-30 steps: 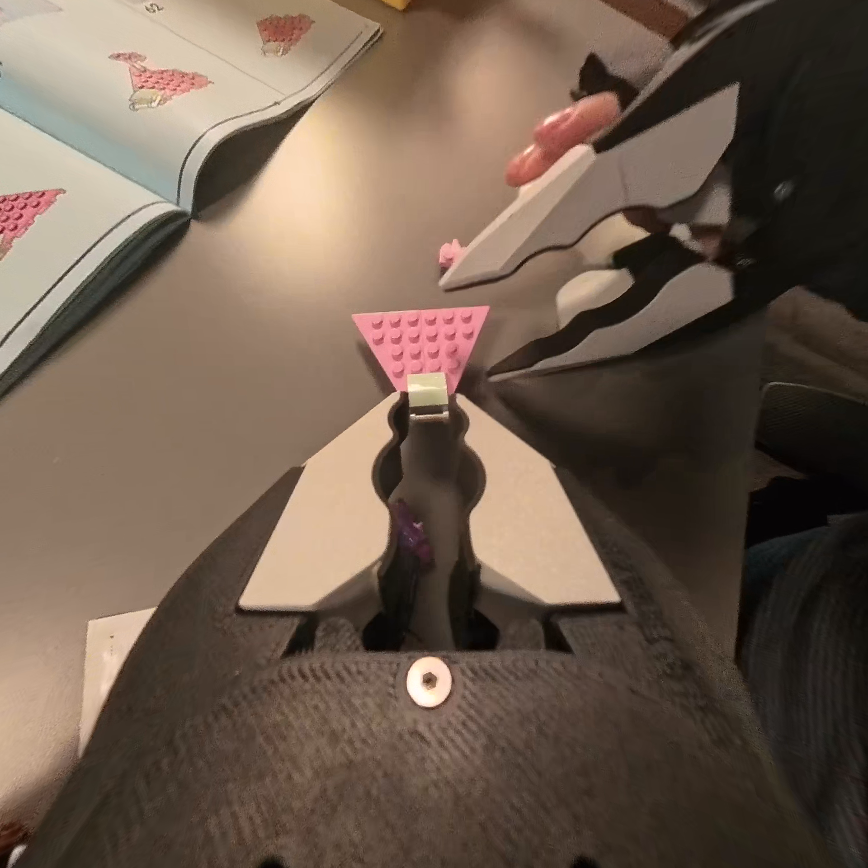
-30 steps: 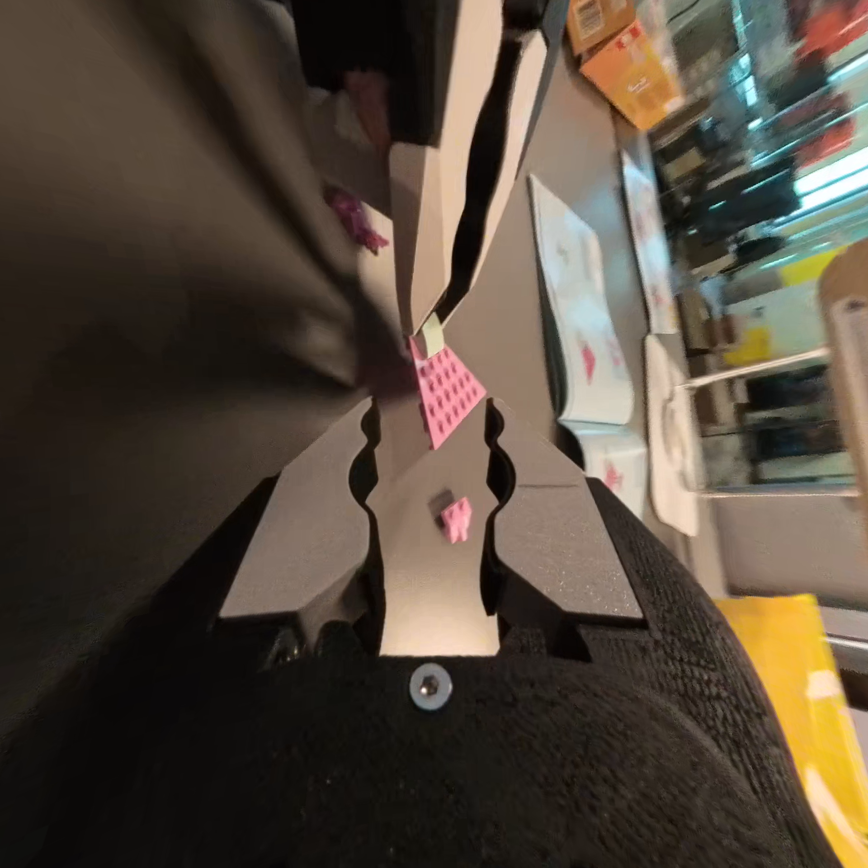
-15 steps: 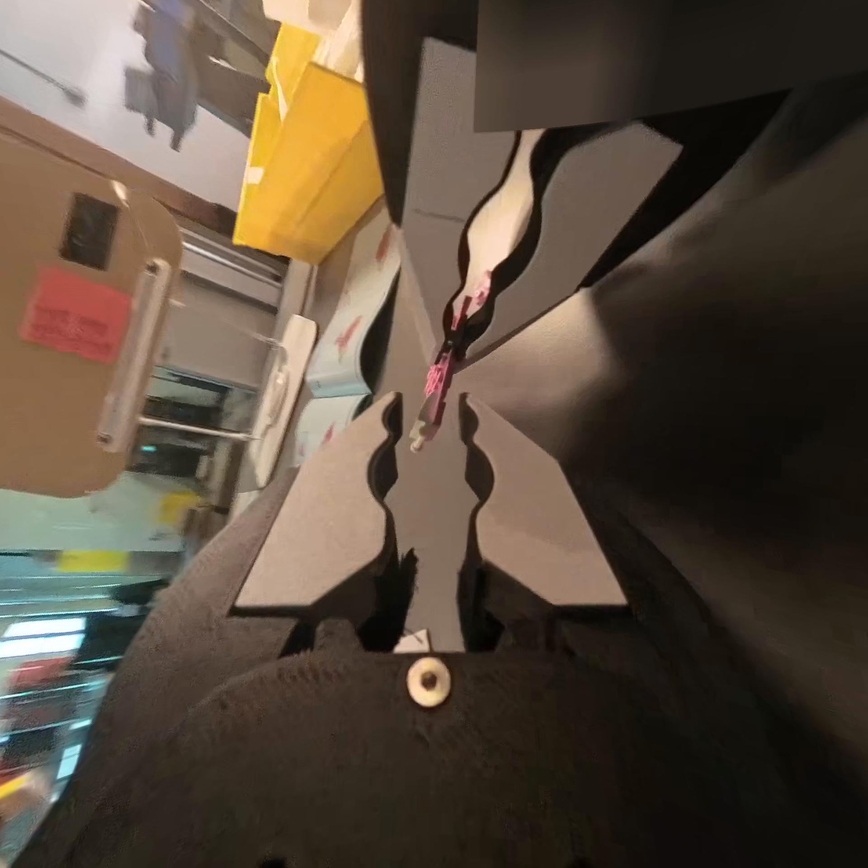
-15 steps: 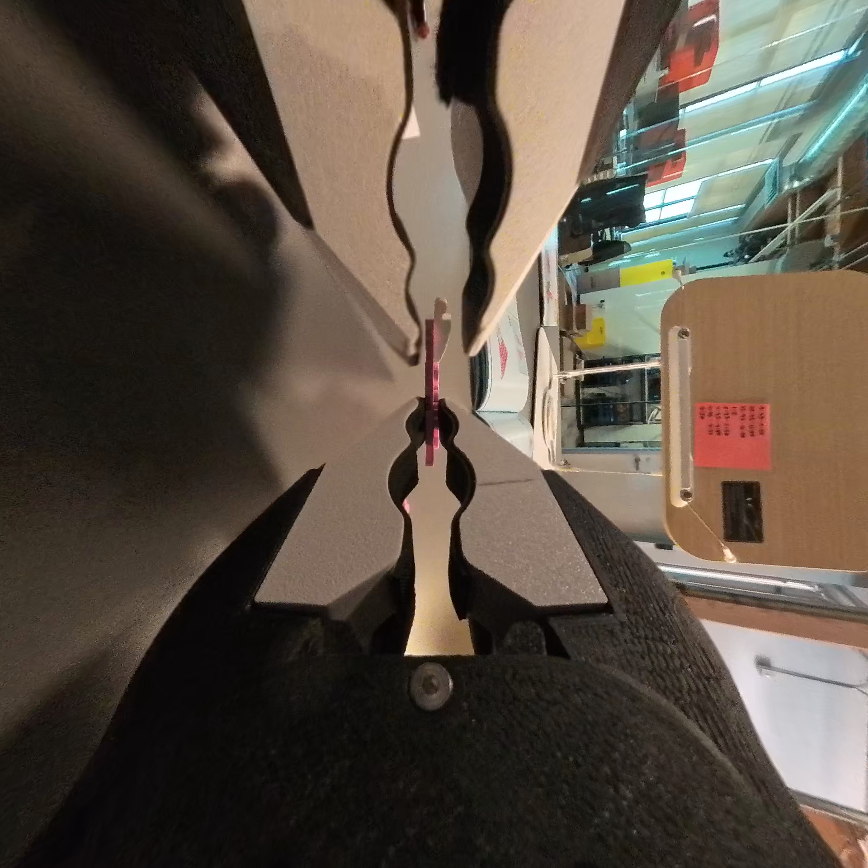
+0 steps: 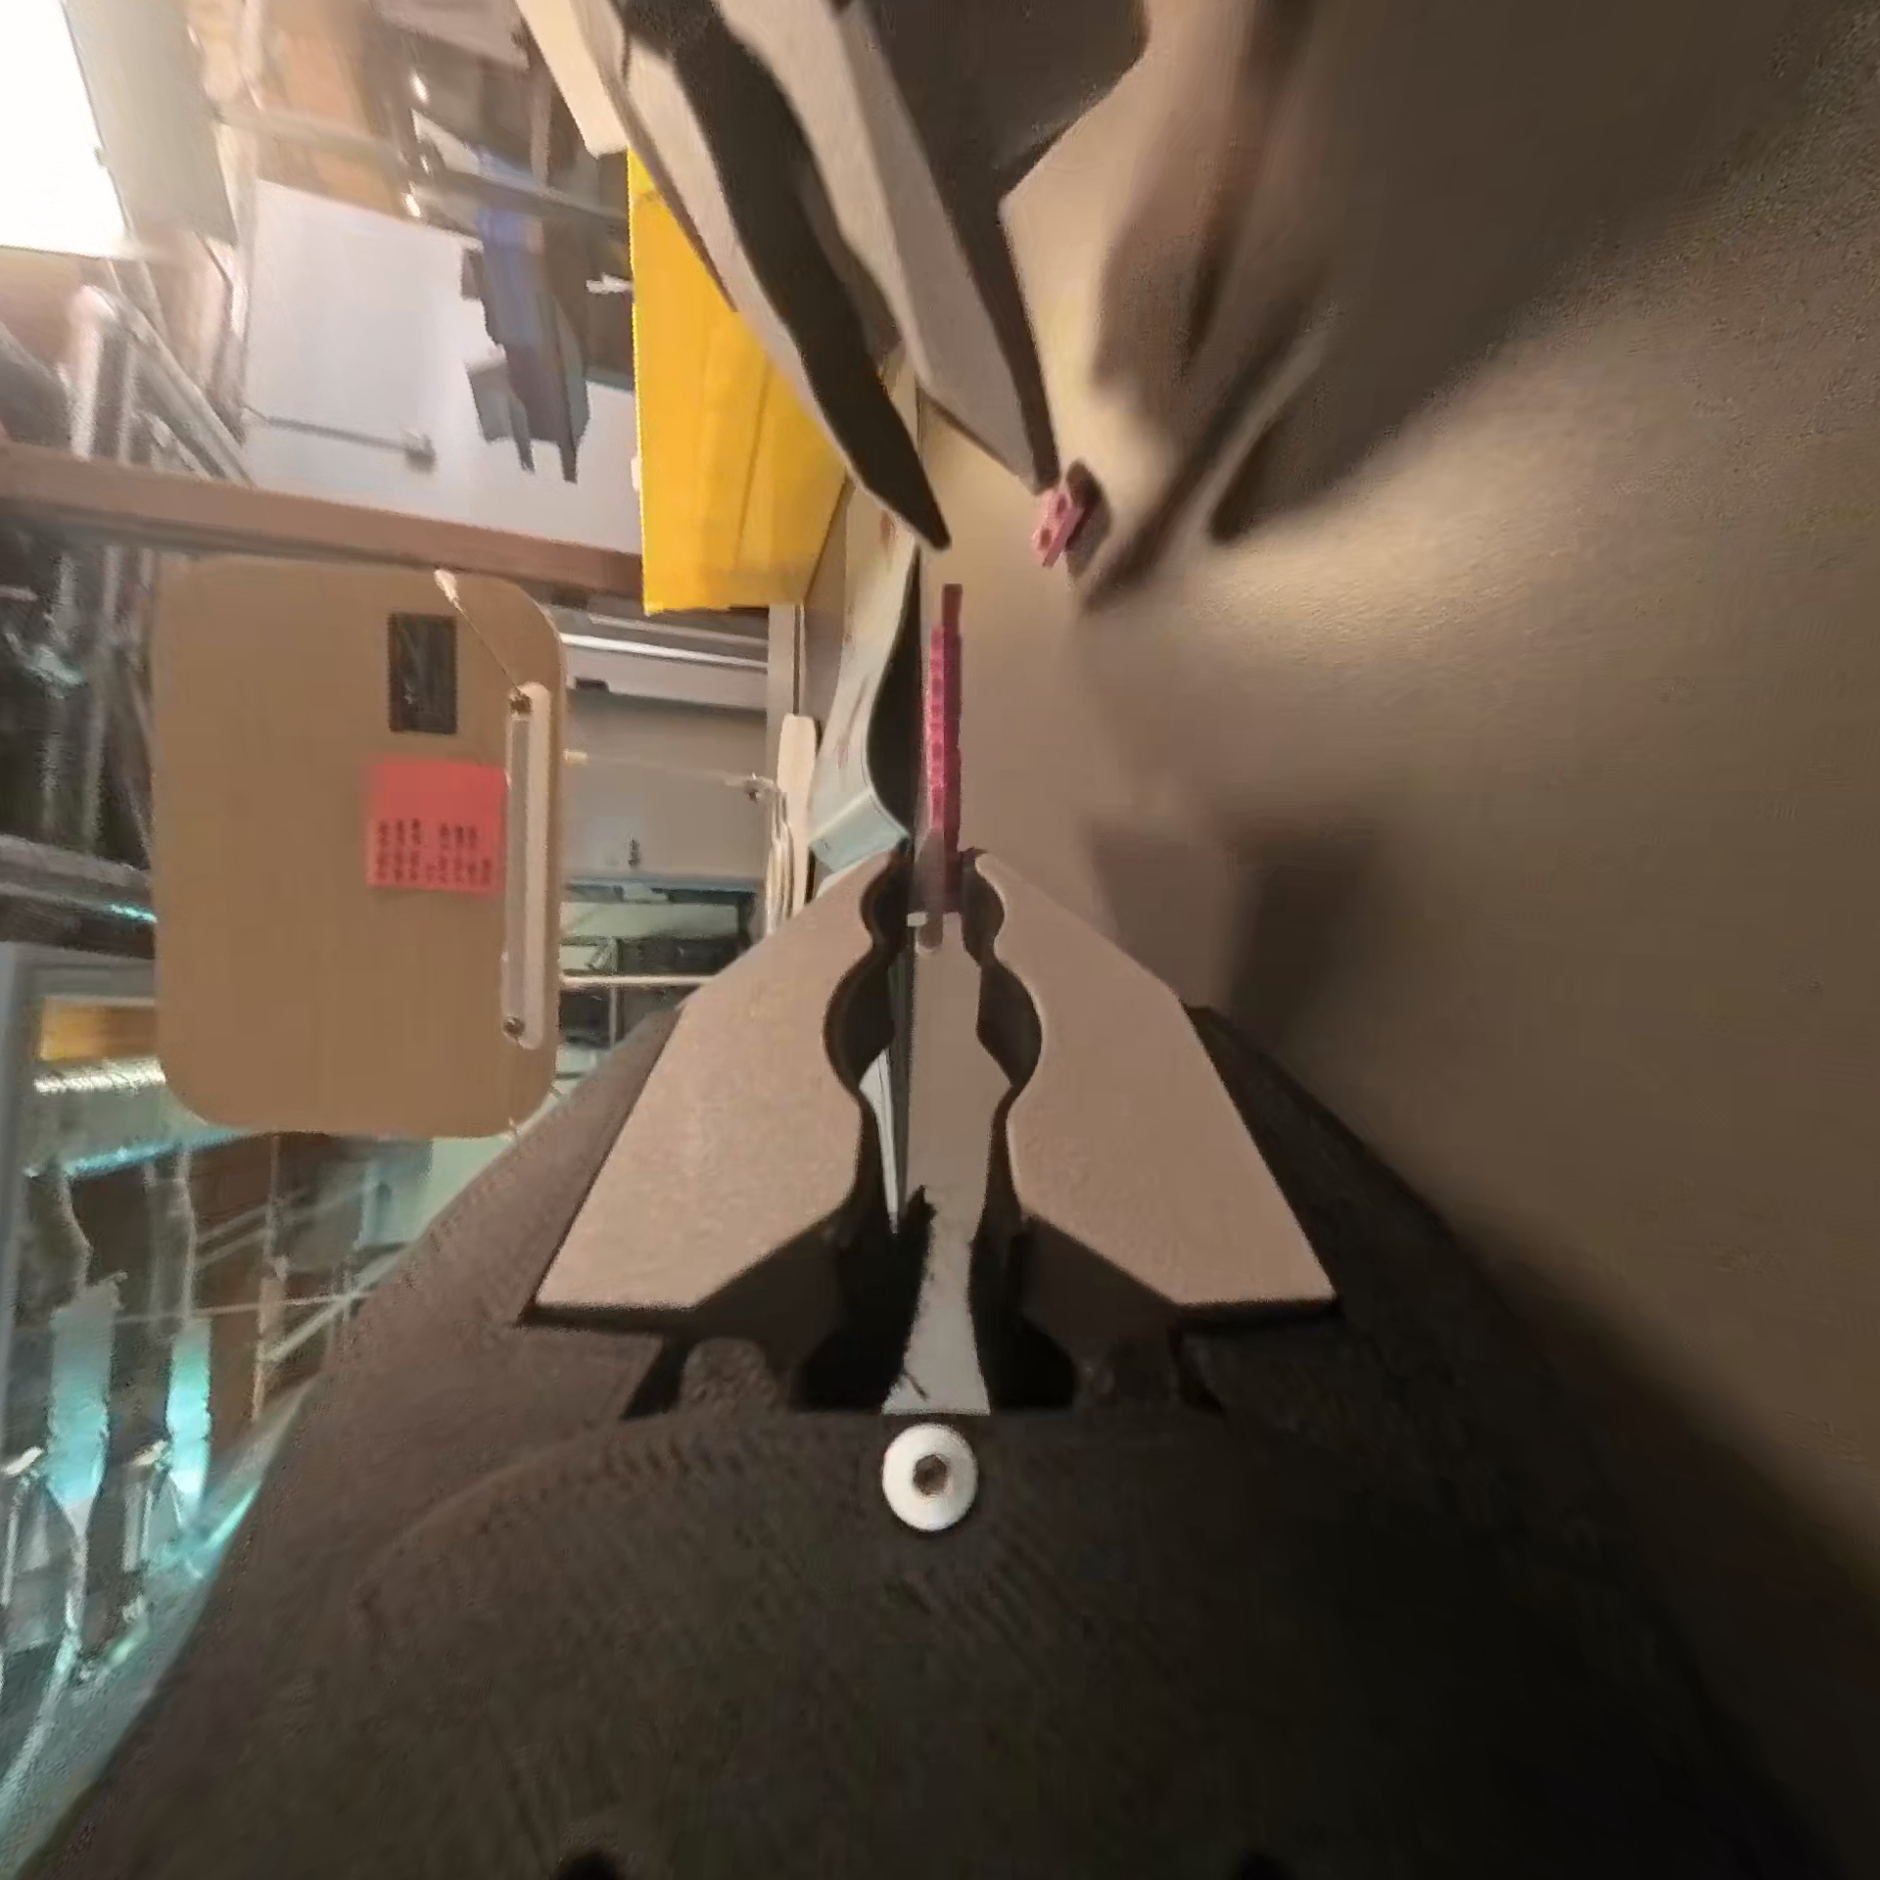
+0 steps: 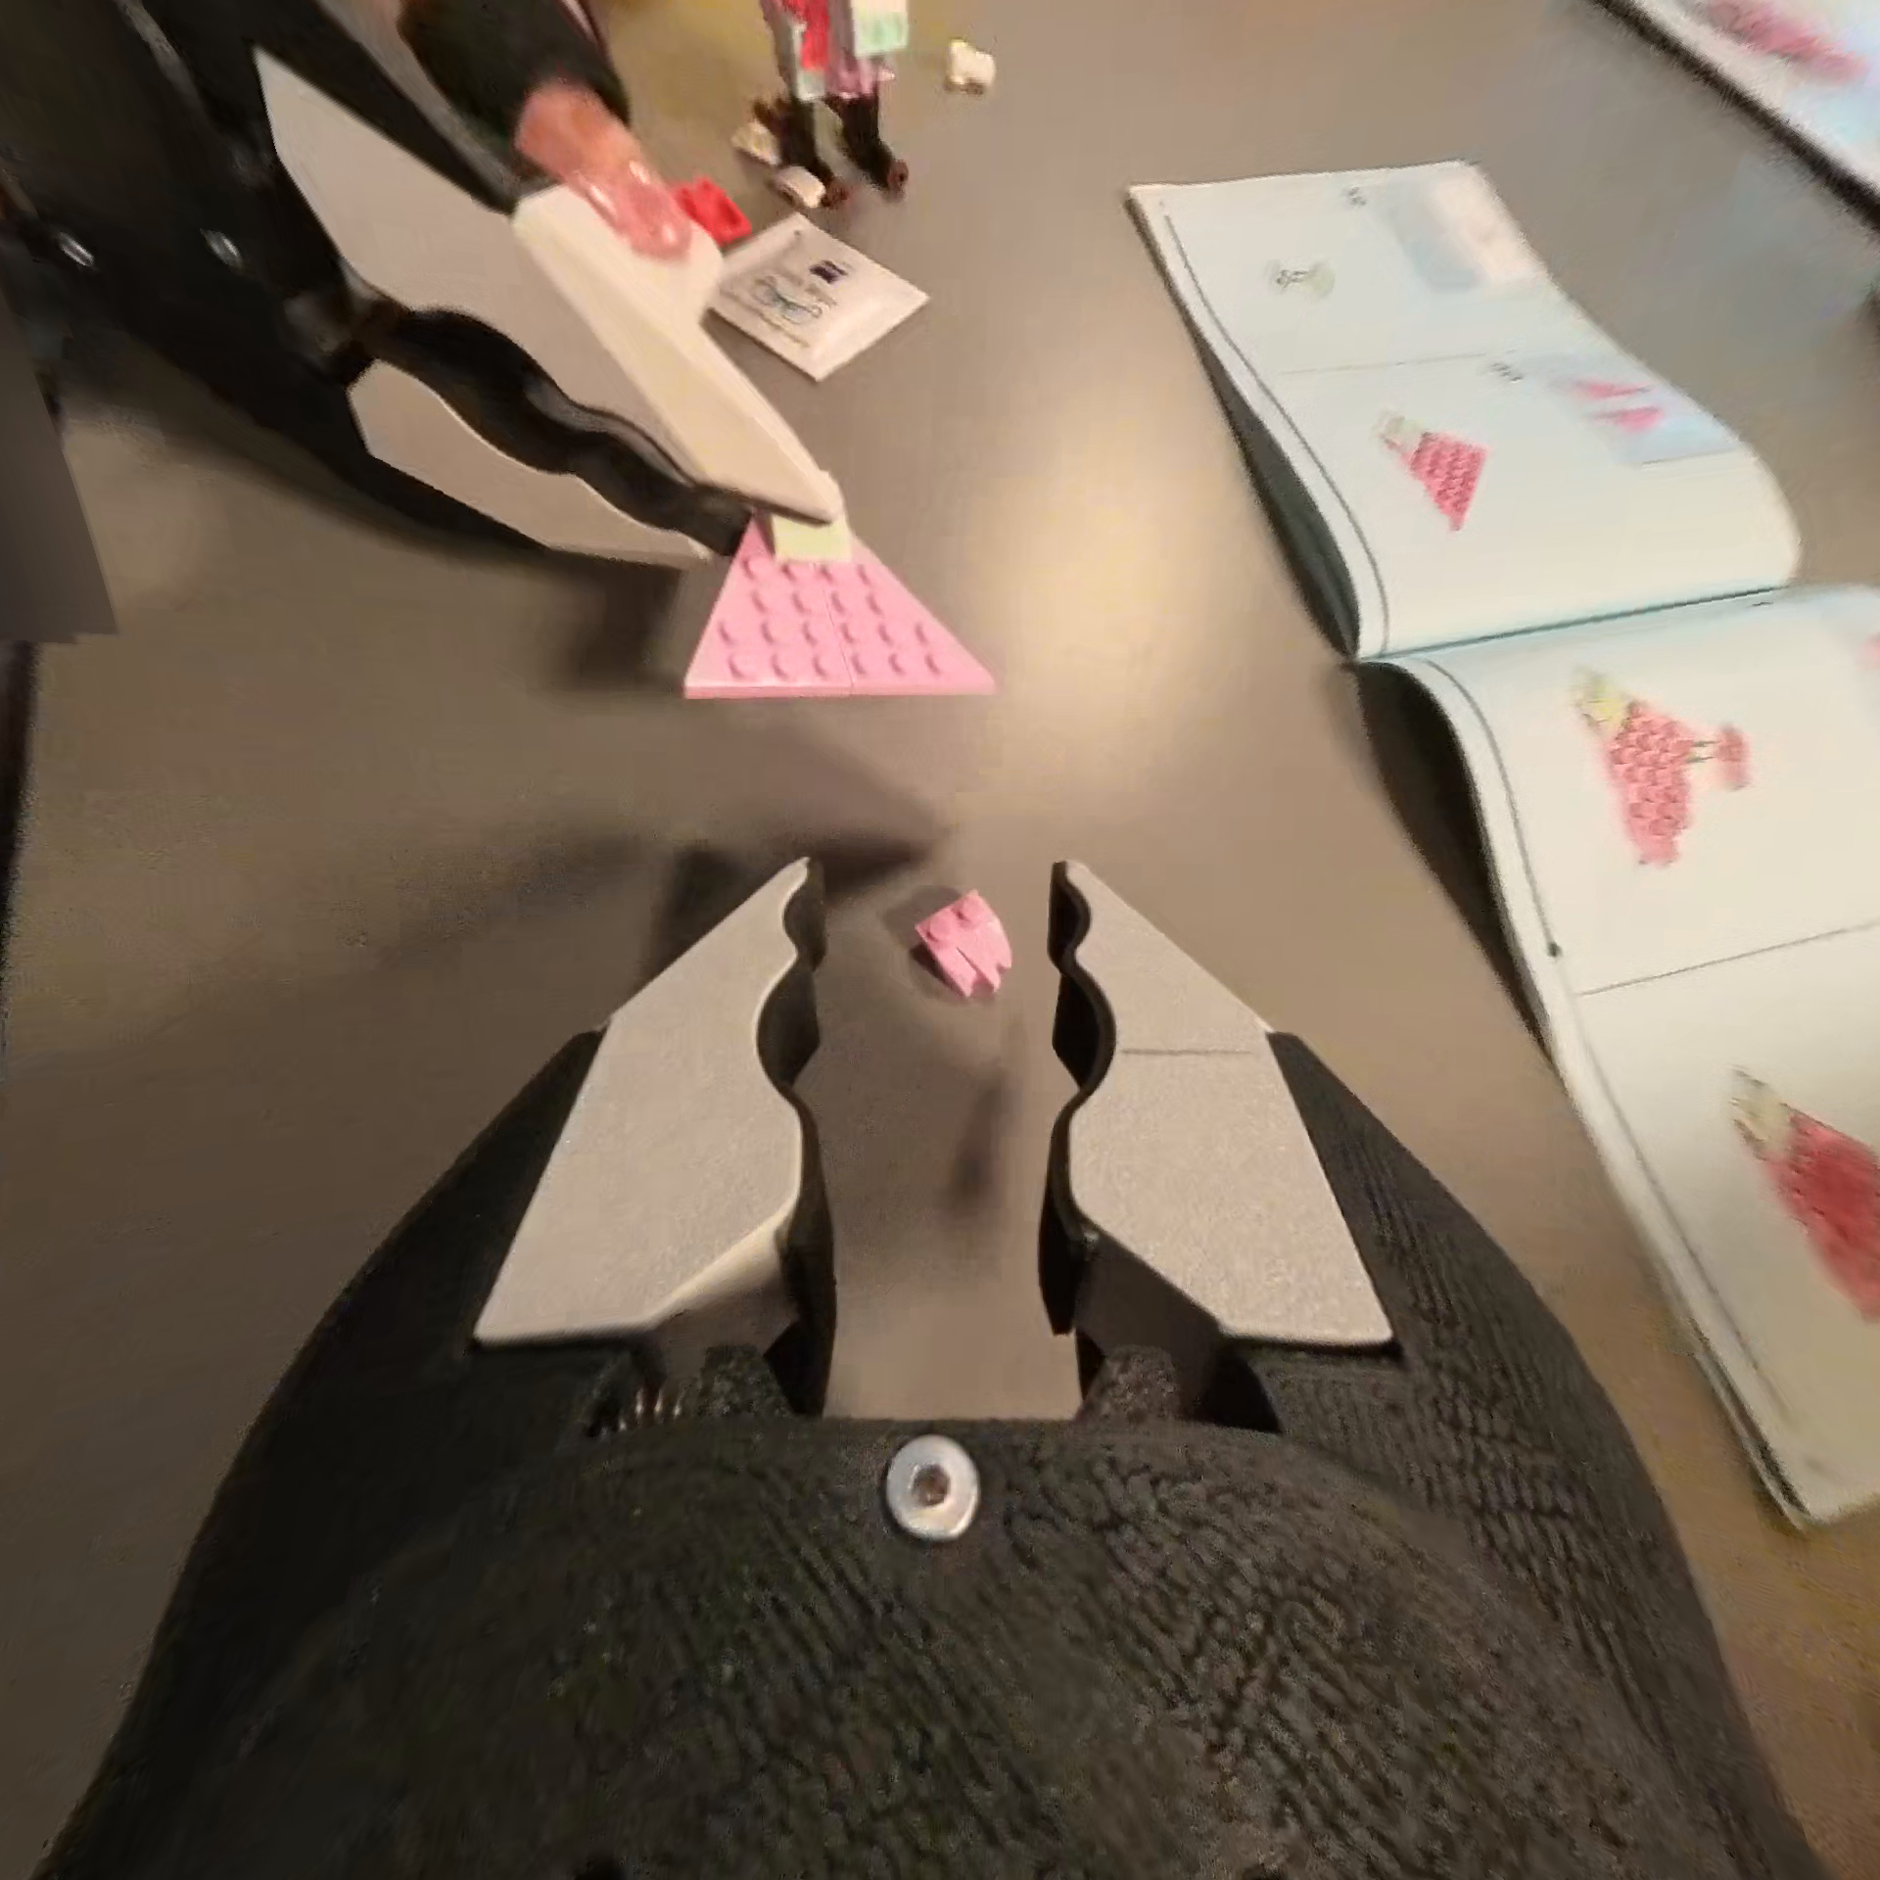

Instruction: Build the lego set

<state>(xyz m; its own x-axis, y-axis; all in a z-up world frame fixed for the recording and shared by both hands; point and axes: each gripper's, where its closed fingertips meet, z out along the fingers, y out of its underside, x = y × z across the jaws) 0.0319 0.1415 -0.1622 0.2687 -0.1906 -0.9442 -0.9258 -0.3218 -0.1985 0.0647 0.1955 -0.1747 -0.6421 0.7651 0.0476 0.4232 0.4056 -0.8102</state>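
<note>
Presently the left gripper point(image 5: 938, 895) has its jaws pinching the narrow end of a pink studded plate point(image 6: 839, 631), at the pale green piece point(image 6: 809, 537) fixed there; both fingertips press on it. In the left wrist view the plate shows edge-on. In the right wrist view its wide end lies toward the right gripper point(image 6: 931, 905), low over the grey tabletop point(image 6: 305, 916).

Right gripper: jaws spread, gripping nothing. A small pink piece point(image 6: 964, 954) lies on the tabletop between the fingertips, clear of both pads.

Open instruction booklet point(image 6: 1526, 488) to the right. White packet point(image 6: 819, 295) and a small brick figure point(image 6: 829, 112) beyond the left gripper.
</note>
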